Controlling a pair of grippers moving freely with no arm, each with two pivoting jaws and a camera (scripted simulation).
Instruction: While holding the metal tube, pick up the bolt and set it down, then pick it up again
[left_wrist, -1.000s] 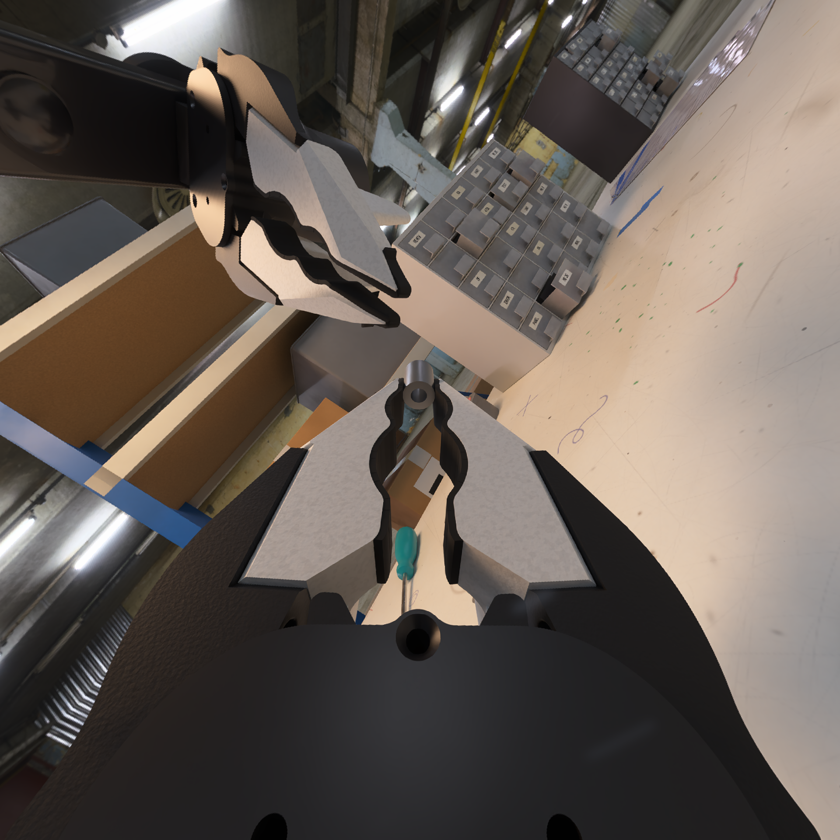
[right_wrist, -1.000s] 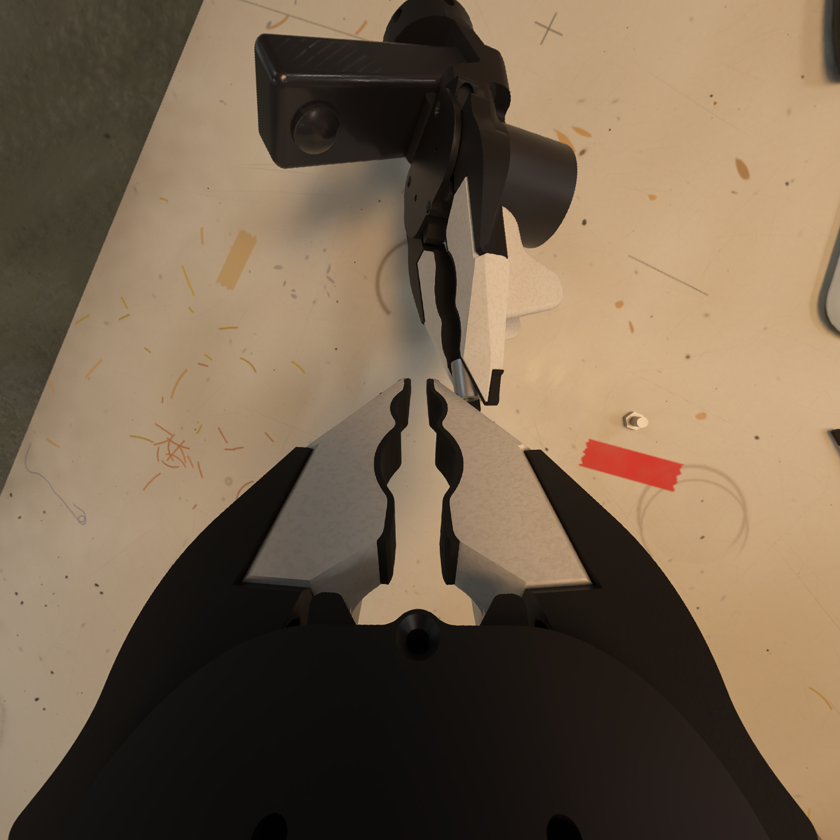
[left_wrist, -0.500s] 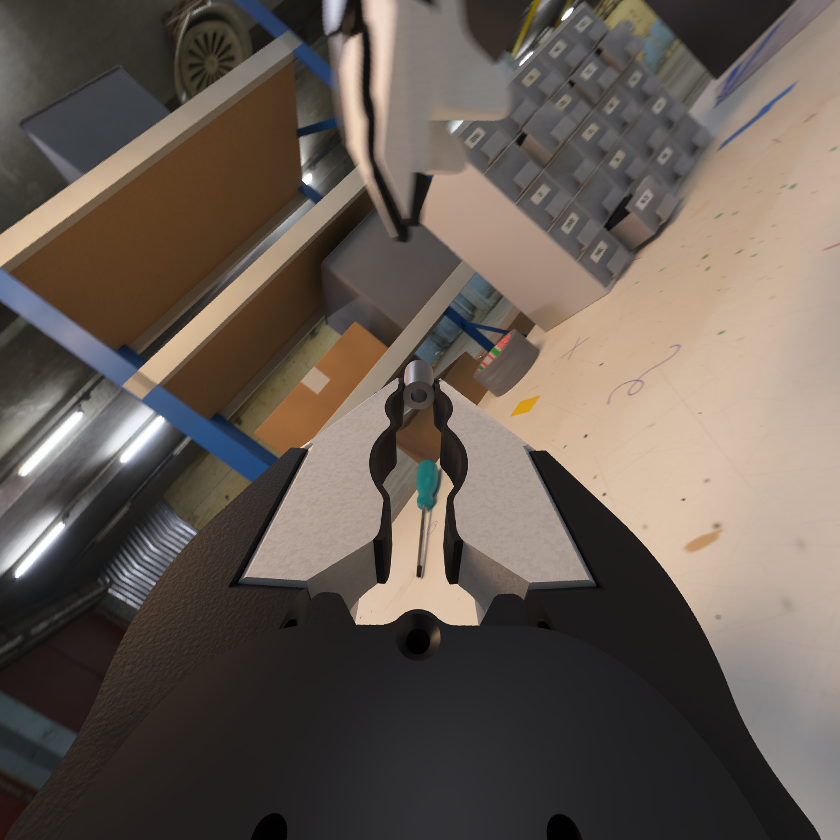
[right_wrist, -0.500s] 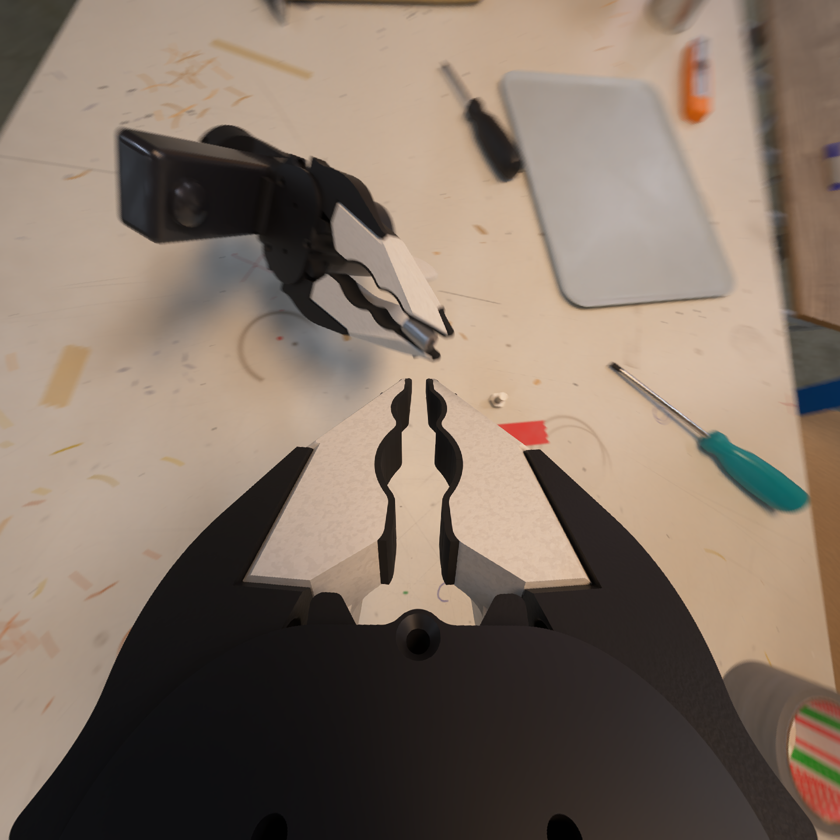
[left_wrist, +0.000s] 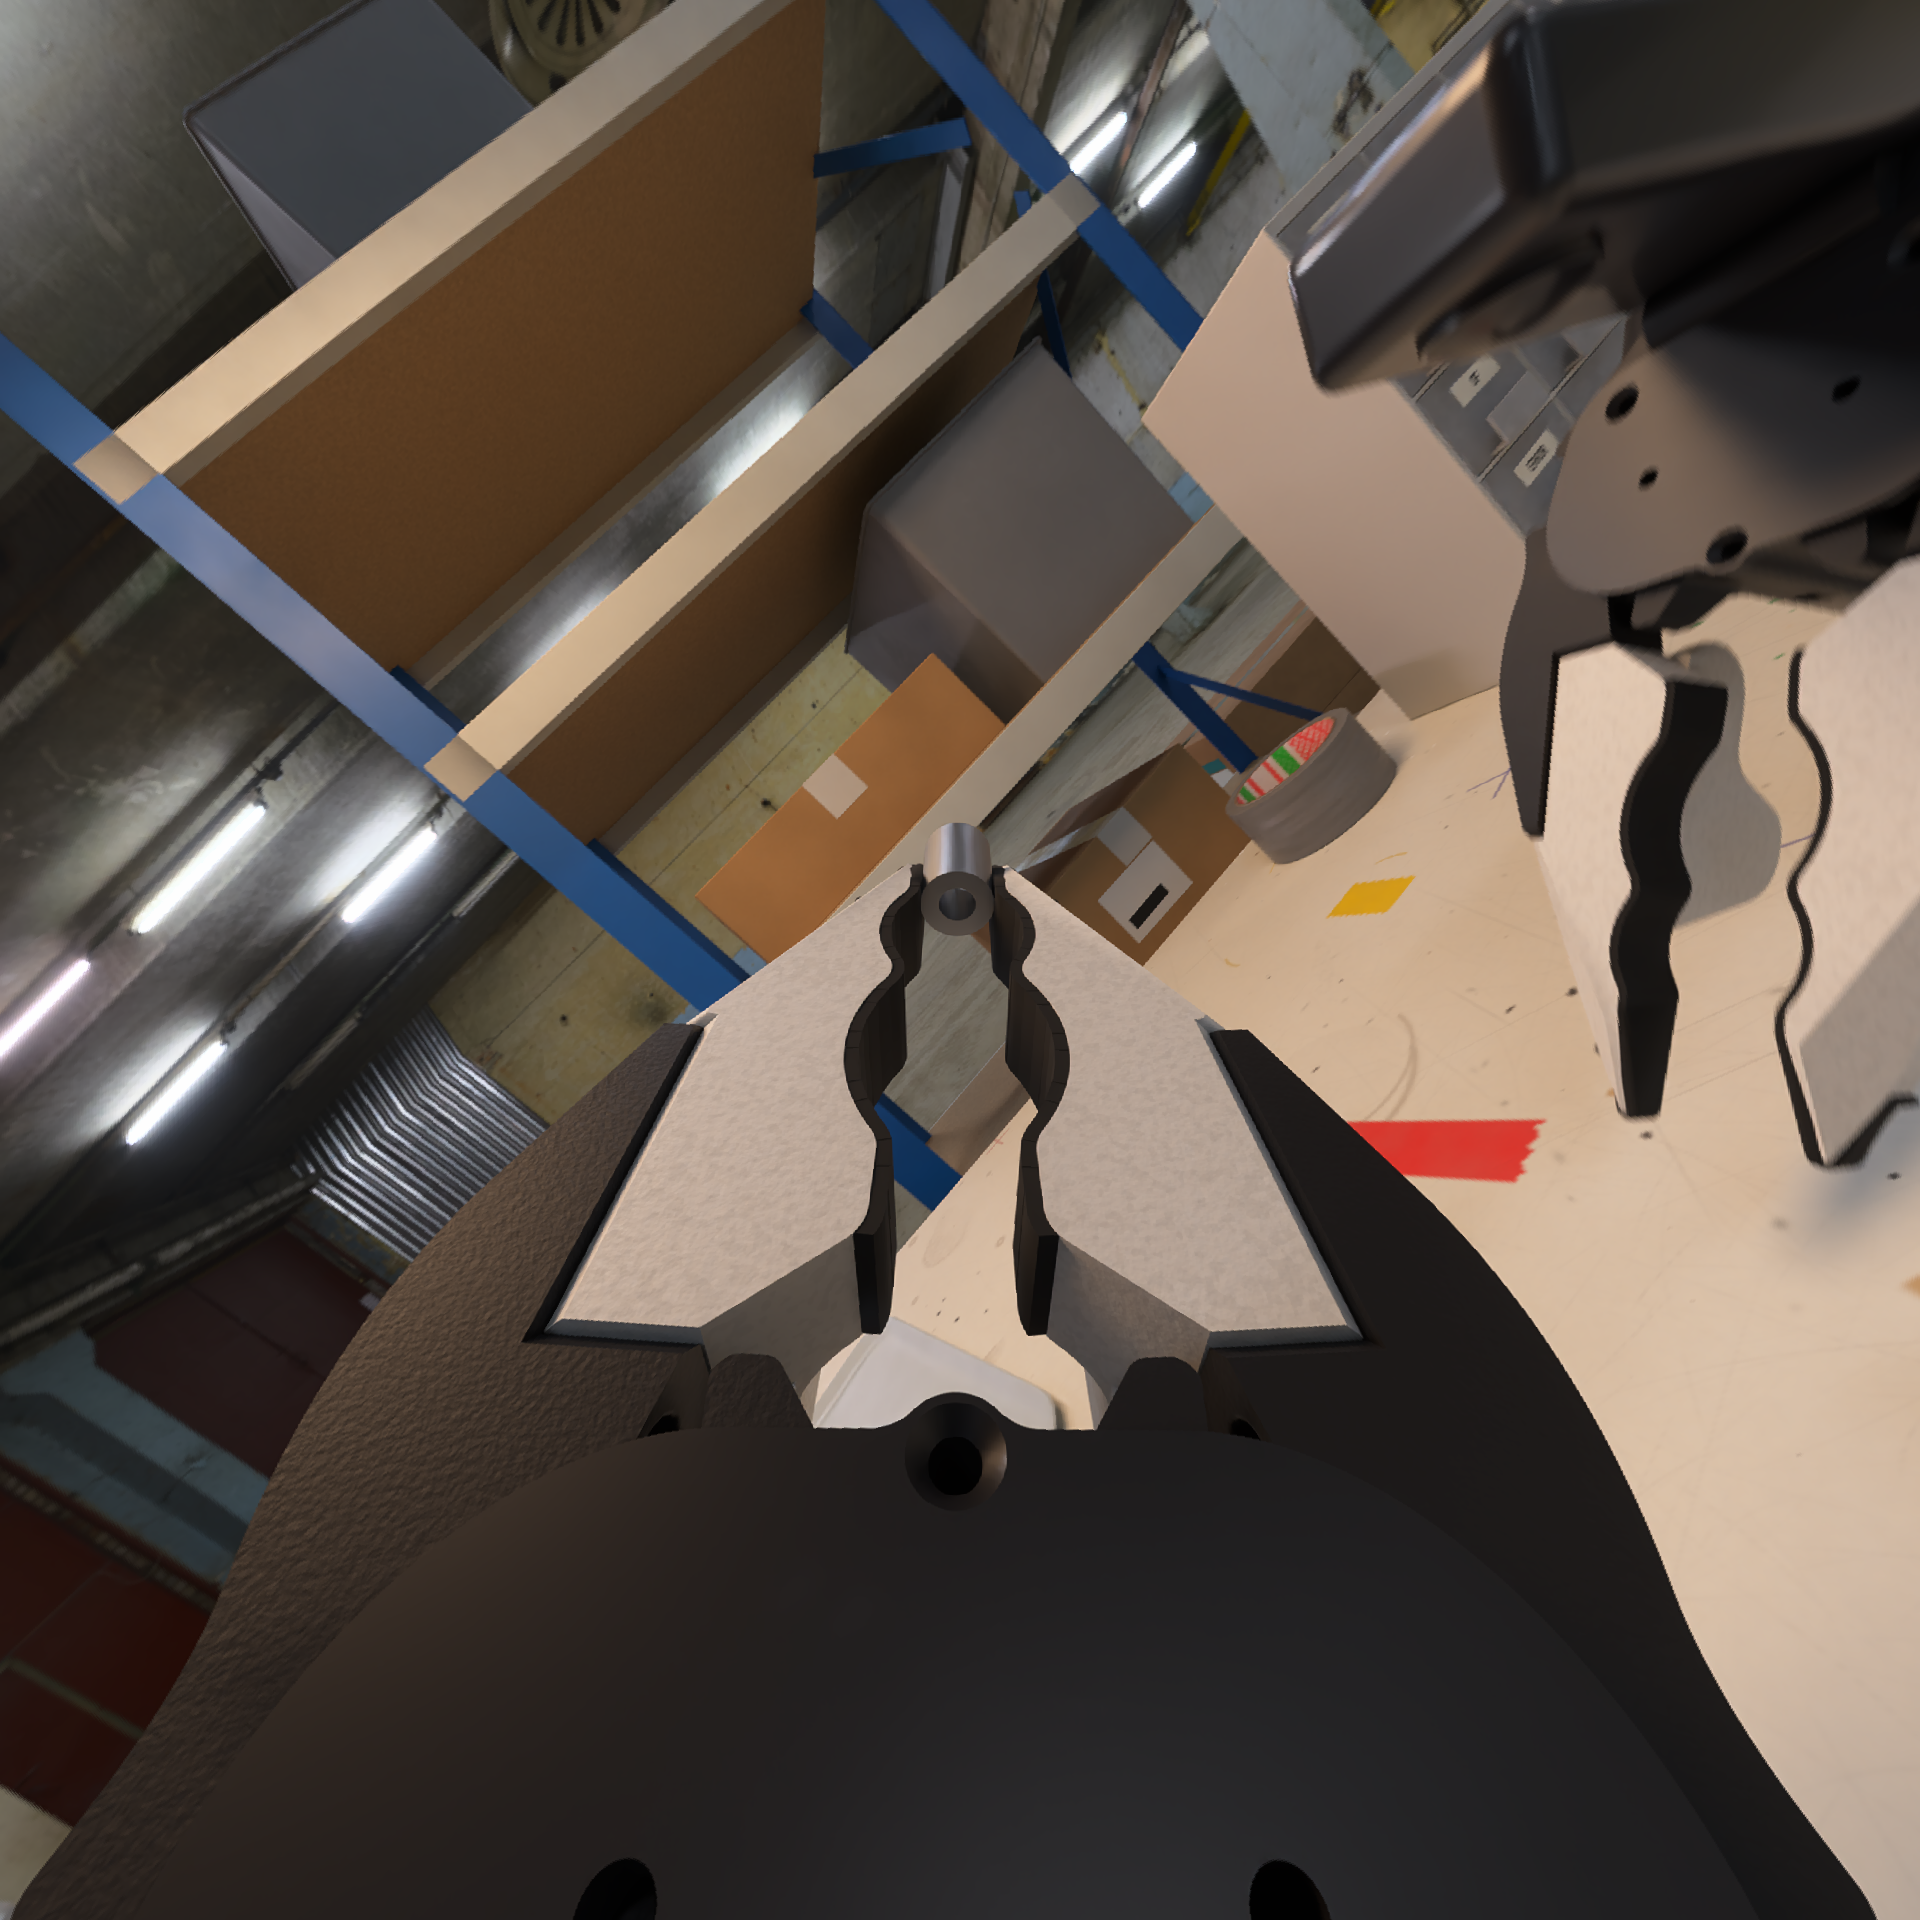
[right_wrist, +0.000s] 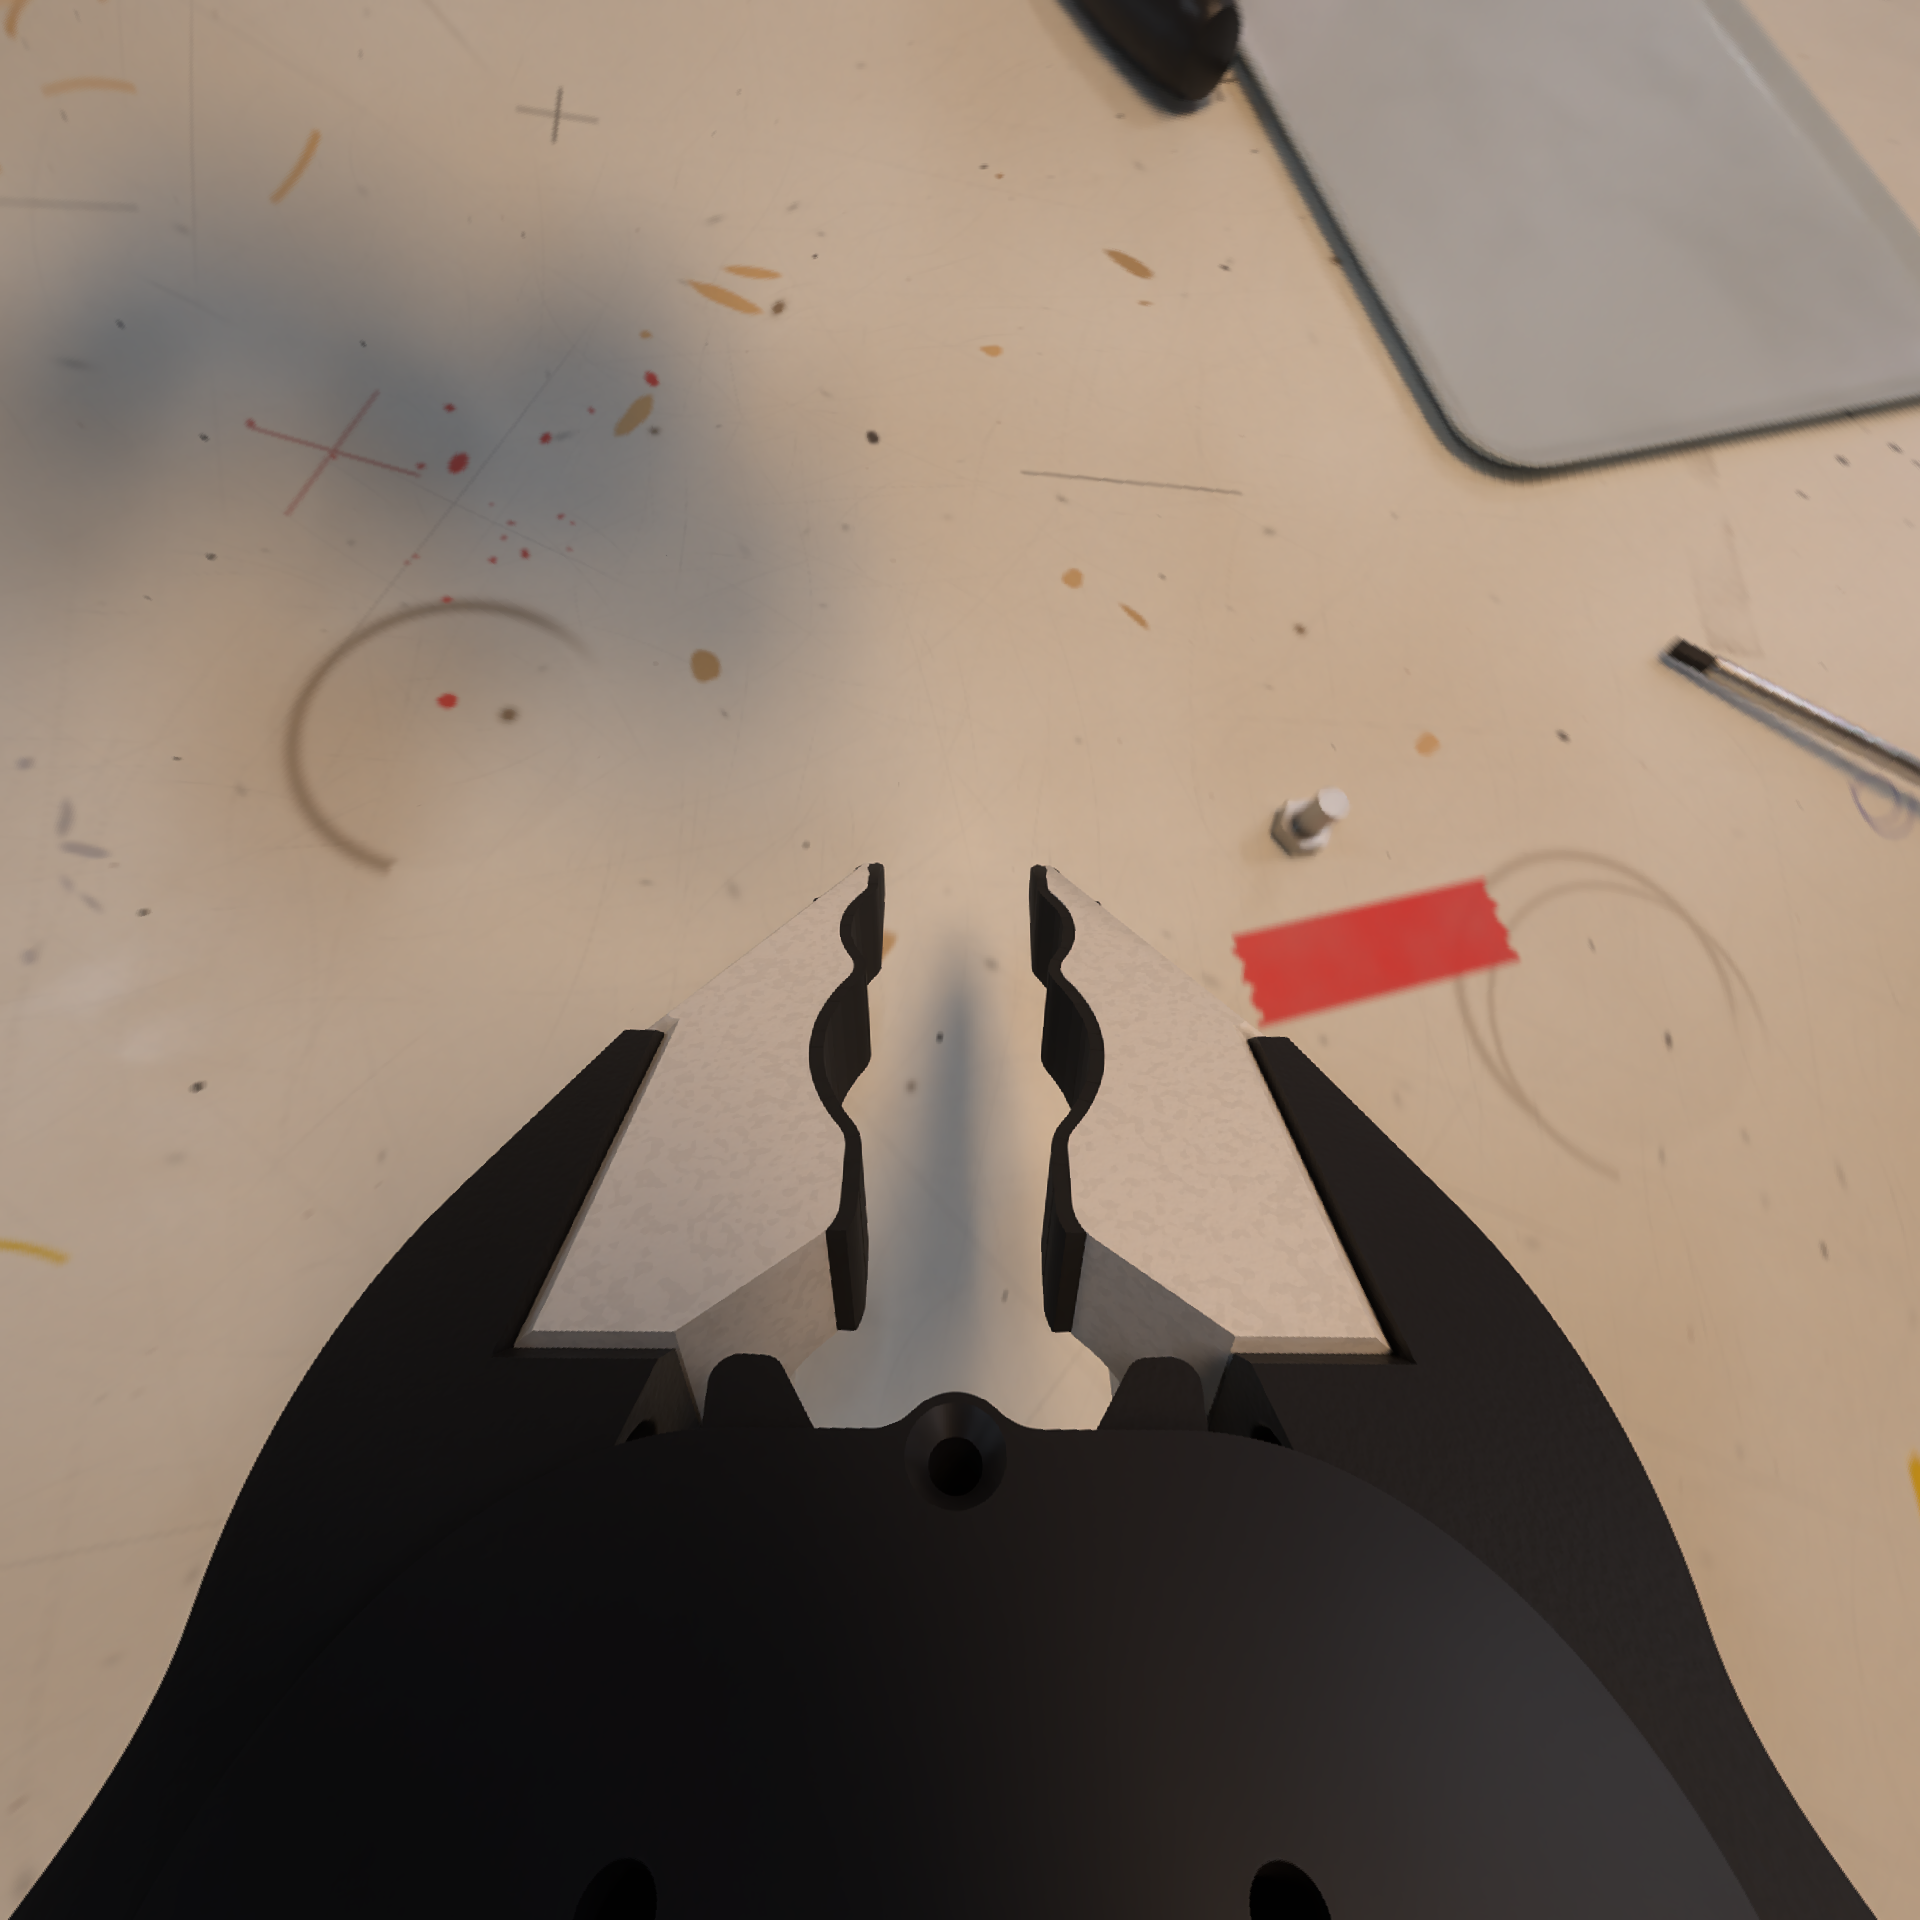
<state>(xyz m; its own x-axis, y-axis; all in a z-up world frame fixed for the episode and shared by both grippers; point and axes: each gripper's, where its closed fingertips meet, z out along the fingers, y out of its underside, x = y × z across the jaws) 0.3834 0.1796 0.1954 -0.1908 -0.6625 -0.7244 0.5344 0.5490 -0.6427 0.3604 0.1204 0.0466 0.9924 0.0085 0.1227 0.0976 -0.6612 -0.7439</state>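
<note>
- Left wrist view is showing the left gripper (left_wrist: 957, 883) pinching the short metal tube (left_wrist: 957, 891) between its very tips, jaws nearly together, the tube's open bore facing the camera.
- The right gripper (left_wrist: 1733, 1127) is hanging at the right of that view, fingers pointing down at the table (left_wrist: 1558, 1455) and standing apart with nothing between them.
- A strip of red tape (left_wrist: 1449, 1148) is lying on the table just left of those fingertips, and a roll of grey tape (left_wrist: 1311, 790) is sitting farther off near the shelving.
- In the right wrist view the right gripper (right_wrist: 956, 881) is hovering above the table (right_wrist: 935, 623), jaws parted and holding nothing.
- The bolt (right_wrist: 1307, 821) is lying on the table to the right of the fingertips and a little beyond them, just past the red tape (right_wrist: 1374, 948), apart from both.
- A grey tray (right_wrist: 1621, 229) is sitting at the far right, and a screwdriver shaft (right_wrist: 1797, 717) is reaching in from the right edge.
</note>
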